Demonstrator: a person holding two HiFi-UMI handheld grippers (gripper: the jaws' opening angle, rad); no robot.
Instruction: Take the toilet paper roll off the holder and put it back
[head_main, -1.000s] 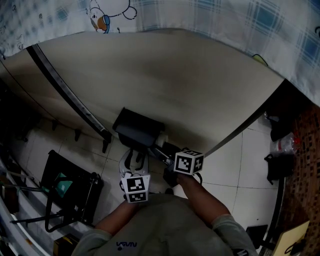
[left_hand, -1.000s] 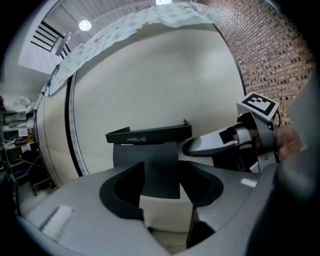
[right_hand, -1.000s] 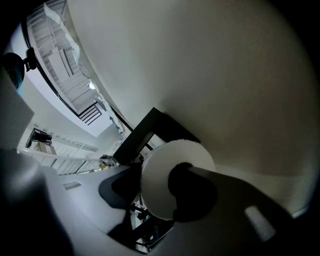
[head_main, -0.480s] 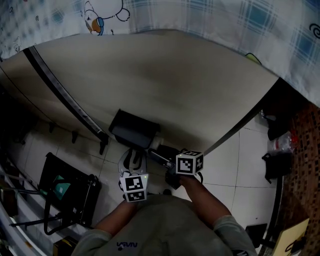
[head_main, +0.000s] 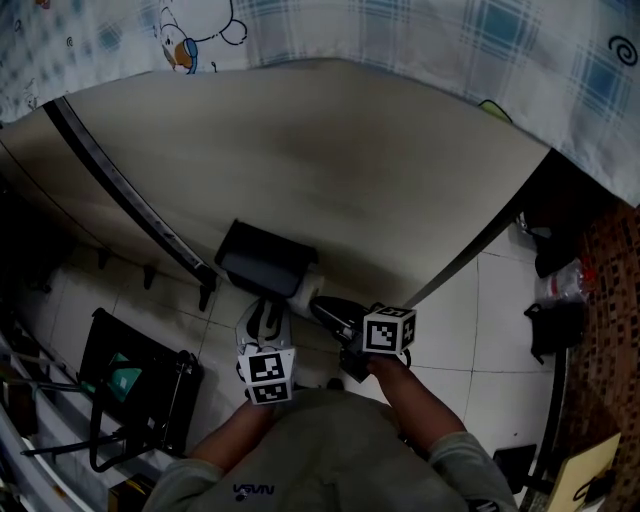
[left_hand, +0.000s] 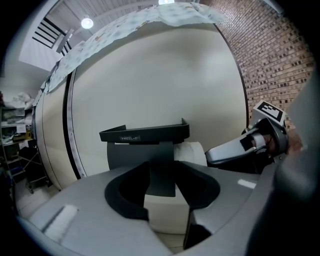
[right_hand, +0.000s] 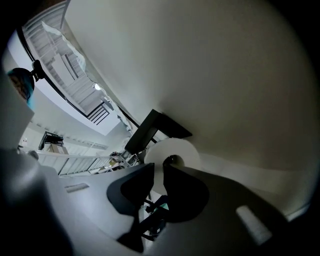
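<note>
A dark grey holder (head_main: 262, 256) with a flat tray top (left_hand: 145, 134) is fixed to the cream curved wall. The white toilet paper roll (head_main: 305, 283) sticks out of its right end (left_hand: 192, 151). My right gripper (head_main: 322, 308) comes in from the right. Its jaws have just been closing and are now shut on the roll's rim (right_hand: 175, 150), one finger at the core hole and one outside (right_hand: 159, 167). My left gripper (head_main: 262, 318) stays in front of the holder. Its jaws have been closing too but still stand apart (left_hand: 162, 176), with the holder's front plate and white paper showing through the gap.
A black rail (head_main: 130, 190) runs diagonally along the wall to the left. A dark wire rack (head_main: 140, 375) stands on the tiled floor at the left. A patterned cloth (head_main: 420, 40) drapes over the wall top. Dark items and bottles (head_main: 560, 290) sit by the brick wall at the right.
The right gripper has shifted slightly right and its jaws have closed onto the roll's end. More of the white roll shows at the holder's right side. The left gripper has kept its place.
</note>
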